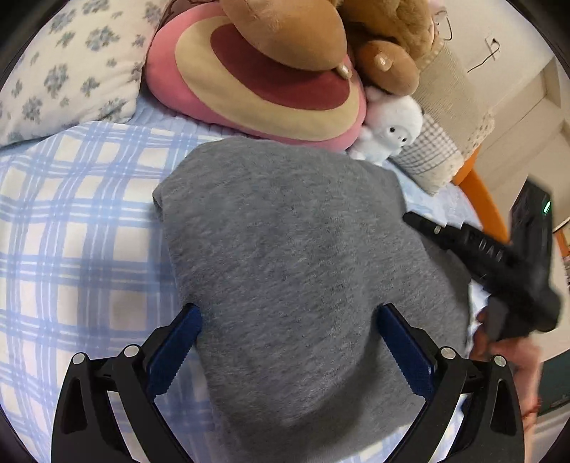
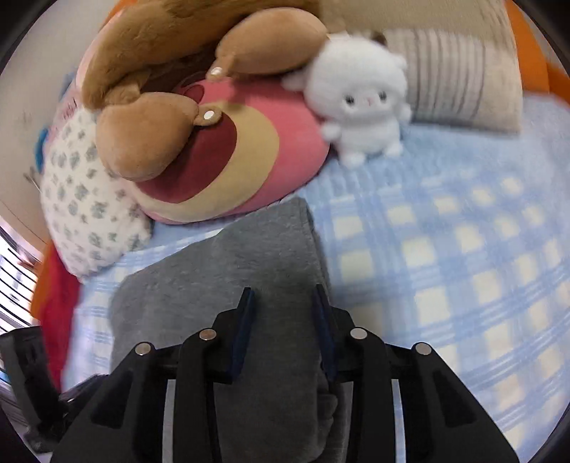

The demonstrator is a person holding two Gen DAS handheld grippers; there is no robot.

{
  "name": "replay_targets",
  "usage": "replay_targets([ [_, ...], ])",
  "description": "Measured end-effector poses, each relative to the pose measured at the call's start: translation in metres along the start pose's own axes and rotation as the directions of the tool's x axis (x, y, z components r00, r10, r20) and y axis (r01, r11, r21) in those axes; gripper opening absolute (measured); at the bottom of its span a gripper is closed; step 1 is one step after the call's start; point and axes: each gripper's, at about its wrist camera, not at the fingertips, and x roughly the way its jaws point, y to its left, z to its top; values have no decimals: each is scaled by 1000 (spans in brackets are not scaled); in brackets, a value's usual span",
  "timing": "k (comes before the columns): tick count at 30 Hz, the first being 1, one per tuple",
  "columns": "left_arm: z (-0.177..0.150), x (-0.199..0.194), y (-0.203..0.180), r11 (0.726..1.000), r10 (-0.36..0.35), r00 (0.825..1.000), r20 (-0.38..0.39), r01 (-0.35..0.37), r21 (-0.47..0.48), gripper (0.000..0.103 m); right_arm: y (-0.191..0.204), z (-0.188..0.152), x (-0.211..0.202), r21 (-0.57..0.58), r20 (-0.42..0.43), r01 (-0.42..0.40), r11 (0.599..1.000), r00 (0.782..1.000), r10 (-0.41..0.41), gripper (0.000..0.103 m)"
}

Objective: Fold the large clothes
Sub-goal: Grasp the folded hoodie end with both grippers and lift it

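Note:
A grey folded garment (image 1: 292, 231) lies on the blue-checked bed cover (image 1: 71, 220). My left gripper (image 1: 289, 310) hangs over its near part, jaws wide open and nothing between the blue pads. In the right wrist view the garment (image 2: 221, 285) runs under my right gripper (image 2: 283, 292), which hovers above its right edge. Its jaws stand partly open and the pads do not pinch the cloth. From the left wrist view, a hand holds the right gripper at the garment's right side, with one black finger (image 1: 438, 231) over the cloth.
Beyond the garment lie a pink ringed cushion (image 1: 256, 82), a brown plush toy (image 1: 302, 32) and a small white plush (image 1: 388, 131). A flowered pillow (image 1: 67, 67) sits at the back left and a striped pillow (image 2: 459, 74) to the right. An orange bed edge (image 1: 481, 192) borders the right side.

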Motion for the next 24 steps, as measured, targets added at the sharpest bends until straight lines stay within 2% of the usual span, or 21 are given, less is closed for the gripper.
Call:
replay_targets([
  [2, 2, -20, 2, 998, -65, 998, 14, 65, 7, 101, -6, -5, -13, 5, 19, -48, 999, 999, 48, 46],
  [3, 2, -29, 6, 998, -70, 997, 16, 70, 4, 101, -10, -6, -25, -7, 23, -66, 998, 998, 66, 70],
  [4, 3, -35, 11, 998, -66, 998, 12, 67, -7, 101, -14, -8, -40, -29, 33, -69, 997, 997, 70, 86],
  [6, 4, -43, 31, 997, -42, 999, -19, 41, -59, 101, -24, -10, -60, -47, 38, -91, 995, 995, 93, 87],
  [8, 2, -39, 44, 994, -47, 997, -57, 41, -105, 101, -41, -11, -68, -6, -31, -150, 989, 988, 150, 88],
  [9, -1, -35, 53, 986, -85, 993, -79, 73, -149, 100, -53, -13, -69, 45, -77, -193, 980, 978, 196, 89],
  [10, -4, -32, 58, 980, -110, 990, -85, 94, -174, 101, -64, -17, -67, 99, -128, -241, 965, 959, 253, 93],
  [11, -8, -28, 64, 973, -134, 988, -82, 115, -201, 101, -69, -19, -65, 127, -151, -257, 958, 950, 275, 95],
  [13, -11, -19, 70, 956, -178, 981, -81, 153, -252, 101, -84, -28, -50, 235, -223, -311, 921, 905, 362, 97],
  [15, -13, -11, 73, 933, -234, 970, -63, 206, -294, 101, -91, -39, -32, 336, -261, -336, 880, 865, 429, 97],
  [16, -14, -8, 75, 918, -268, 962, -47, 240, -317, 100, -93, -42, -25, 367, -268, -347, 863, 849, 456, 97],
  [17, -16, -6, 79, 895, -307, 951, -25, 280, -346, 100, -95, -46, -16, 415, -248, -380, 827, 827, 505, 97],
  [18, -19, -2, 85, 856, -366, 931, 12, 341, -389, 100, -95, -48, -12, 446, -225, -406, 798, 811, 539, 97],
  [19, -21, 2, 88, 834, -391, 920, 26, 366, -413, 100, -95, -49, -8, 471, -200, -433, 769, 796, 571, 98],
  [20, -24, 4, 91, 824, -397, 917, 36, 374, -427, 100, -94, -50, -3, 483, -195, -429, 763, 797, 571, 98],
  [22, -28, 0, 90, 824, -401, 913, 73, 394, -406, 100, -90, -49, 1, 483, -204, -409, 775, 808, 553, 98],
  [24, -35, -5, 88, 814, -424, 901, 98, 426, -394, 100, -91, -47, -2, 493, -185, -427, 758, 800, 570, 98],
])
